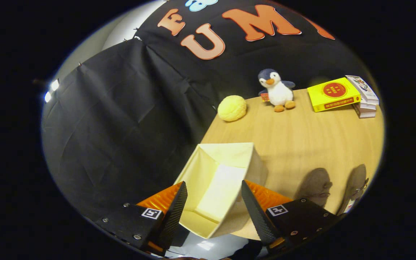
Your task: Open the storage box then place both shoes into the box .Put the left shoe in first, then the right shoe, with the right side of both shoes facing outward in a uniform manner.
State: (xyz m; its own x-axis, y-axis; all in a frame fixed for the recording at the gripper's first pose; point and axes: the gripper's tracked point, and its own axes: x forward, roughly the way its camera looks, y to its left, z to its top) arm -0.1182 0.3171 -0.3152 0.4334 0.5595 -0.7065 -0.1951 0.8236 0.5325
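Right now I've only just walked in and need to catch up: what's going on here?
A person is holding a two-finger tool over the corner of a wooden table. Its fingers stand apart, gripping nothing, with an open, empty cream storage box between and just ahead of them. Two shoes sit on the table beside the box, not yet packed. Farther back are a yellow ball, a plush penguin and some books.
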